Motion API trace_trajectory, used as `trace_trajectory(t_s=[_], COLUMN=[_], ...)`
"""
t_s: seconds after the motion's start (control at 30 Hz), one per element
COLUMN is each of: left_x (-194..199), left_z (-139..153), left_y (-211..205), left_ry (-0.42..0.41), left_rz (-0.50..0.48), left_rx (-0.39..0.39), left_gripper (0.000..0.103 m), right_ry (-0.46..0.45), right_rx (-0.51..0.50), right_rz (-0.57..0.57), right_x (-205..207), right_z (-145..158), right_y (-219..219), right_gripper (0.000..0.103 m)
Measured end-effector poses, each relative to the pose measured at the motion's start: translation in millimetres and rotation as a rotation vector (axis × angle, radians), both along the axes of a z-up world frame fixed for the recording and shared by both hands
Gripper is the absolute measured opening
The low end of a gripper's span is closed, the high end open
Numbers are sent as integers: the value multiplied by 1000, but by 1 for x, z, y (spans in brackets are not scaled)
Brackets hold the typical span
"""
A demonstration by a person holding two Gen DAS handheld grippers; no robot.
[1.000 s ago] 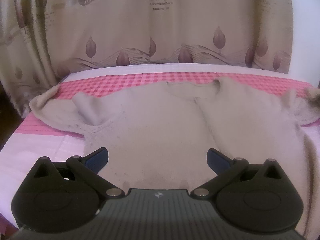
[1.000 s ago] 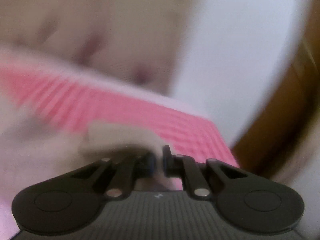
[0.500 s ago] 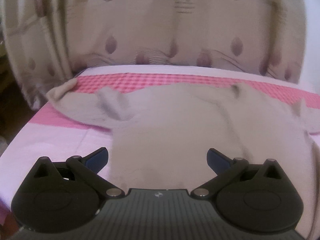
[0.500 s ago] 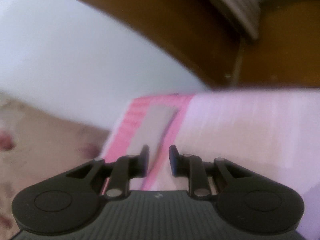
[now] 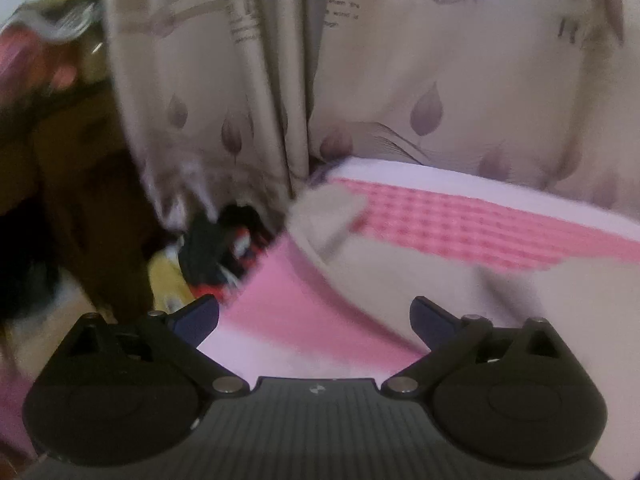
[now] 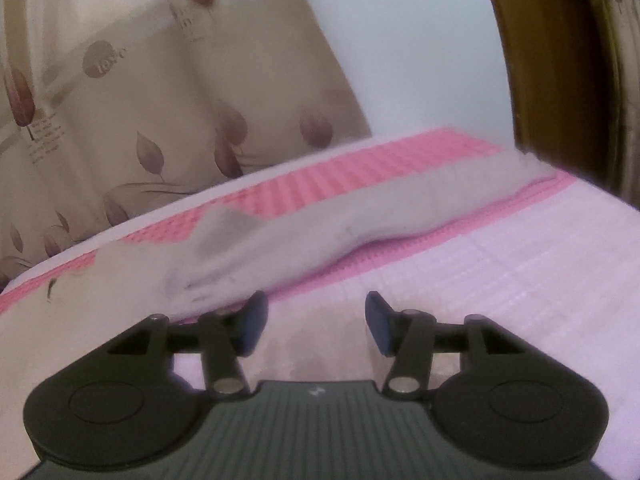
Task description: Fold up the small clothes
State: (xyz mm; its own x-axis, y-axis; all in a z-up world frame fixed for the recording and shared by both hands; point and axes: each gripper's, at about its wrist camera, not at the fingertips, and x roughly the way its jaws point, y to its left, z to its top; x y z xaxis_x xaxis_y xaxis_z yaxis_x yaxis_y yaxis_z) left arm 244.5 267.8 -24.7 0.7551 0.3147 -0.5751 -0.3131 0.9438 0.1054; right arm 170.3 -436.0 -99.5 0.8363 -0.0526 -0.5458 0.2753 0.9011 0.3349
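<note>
A beige sweater (image 5: pixel 460 292) lies spread on the pink bed (image 5: pixel 280 300). In the left wrist view its left sleeve end (image 5: pixel 324 212) reaches the bed's far left corner. My left gripper (image 5: pixel 314 316) hovers open over the pink sheet near that sleeve, with nothing between its fingers. In the right wrist view the right sleeve (image 6: pixel 360 208) stretches out flat toward the bed's right edge. My right gripper (image 6: pixel 314 316) hangs just in front of that sleeve; its jaws are opening and nothing is between them.
A beige leaf-print curtain (image 5: pixel 400 80) hangs behind the bed. Left of the bed are dark wooden furniture (image 5: pixel 80 200) and a heap of clothes on the floor (image 5: pixel 208 256). A white wall (image 6: pixel 420 48) and a brown wooden frame (image 6: pixel 560 72) stand at the right.
My left gripper swung left, from over the sweater's body to the left sleeve and bed corner. My right gripper let go of the right sleeve, now lying flat, and its jaws opened.
</note>
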Motion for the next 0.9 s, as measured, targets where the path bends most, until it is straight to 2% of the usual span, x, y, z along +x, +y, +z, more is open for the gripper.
trace_trajectory(t_s=[0.07,0.1,0.17,0.2,0.23,0.27,0.33,0.37,0.43,0.47,0.53,0.6,0.7,0.8,0.87,0.9], left_x=[38,52,86,96,107,114,129,133,126,118,81,58,29,19,2,-9], left_z=[3,2,-5,-10,-17,-22,-33,-37,-33,-28,-9,0,-14,-39,-42,-39], left_y=[20,29,57,68,78,84,99,103,107,107,107,107,110,119,123,121], left_ry=[27,48,112,135,152,162,198,207,132,82,-95,-161,-95,14,0,-34], left_rz=[-54,-73,-138,-126,-101,-85,-56,-32,27,73,172,231,334,367,373,383], left_rx=[45,20,-119,-153,-191,-224,-309,-334,-357,-347,-346,-333,-303,-292,-306,-309], left_gripper=[102,102,103,99,88,80,28,25,15,15,15,15,18,35,47,67], right_ry=[15,18,27,35,44,53,76,85,102,109,116,114,111,102,97,93], right_rx=[18,24,16,4,-11,-27,-62,-75,-102,-112,-124,-124,-120,-111,-101,-95], right_rz=[-24,-33,-57,-67,-69,-69,-66,-63,-59,-56,-53,-53,-50,-44,-41,-39], right_x=[3,3,4,3,3,2,6,9,11,13,14,13,12,11,11,10], right_z=[-2,-3,-3,-3,-3,-3,-2,-3,-2,-2,-2,-3,-3,-2,-2,-2], right_y=[-2,-2,-1,0,2,3,7,9,12,13,14,15,14,14,13,12], right_gripper=[53,53,53,53,53,54,56,60,64,65,65,65,66,68,69,69])
